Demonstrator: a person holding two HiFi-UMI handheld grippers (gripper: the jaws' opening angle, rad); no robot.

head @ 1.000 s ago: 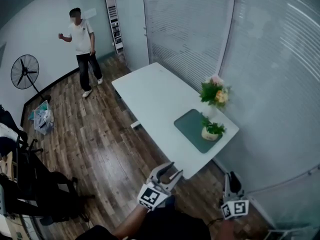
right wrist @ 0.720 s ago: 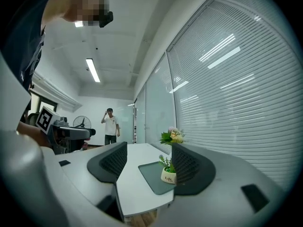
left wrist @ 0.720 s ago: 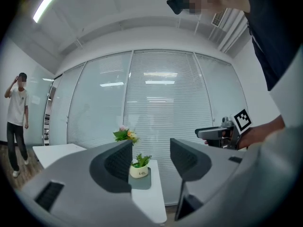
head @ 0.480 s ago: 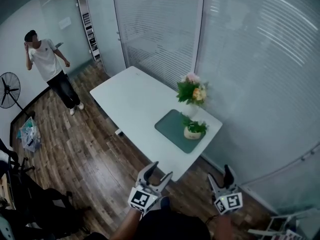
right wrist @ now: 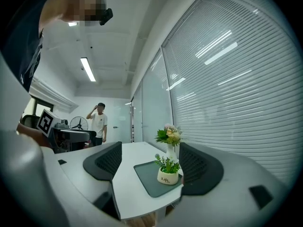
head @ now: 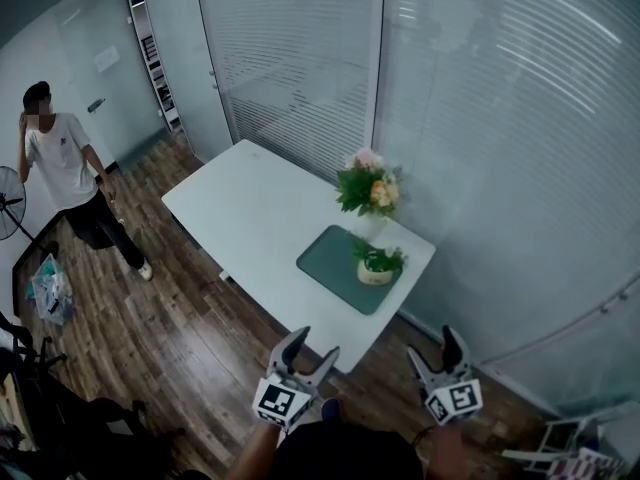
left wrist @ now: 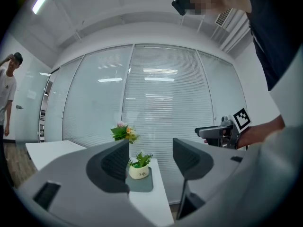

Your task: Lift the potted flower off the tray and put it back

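A small white pot with a green plant stands on a dark green tray at the near right corner of the white table. Both grippers hover level in front of that corner, well short of the table. My left gripper and my right gripper have their jaws opening, with nothing between them. The left gripper view frames the pot and tray far beyond my left gripper. The right gripper view shows the pot on the tray beyond my right gripper.
A white vase of flowers stands on the table just behind the tray. Glass walls with blinds close off the table's far and right sides. A person stands on the wooden floor at the left, near a fan and a bag.
Both grippers' jaws have spread; the right one was shut a second ago. The table now sits nearer the picture's middle, and the person stands further left.
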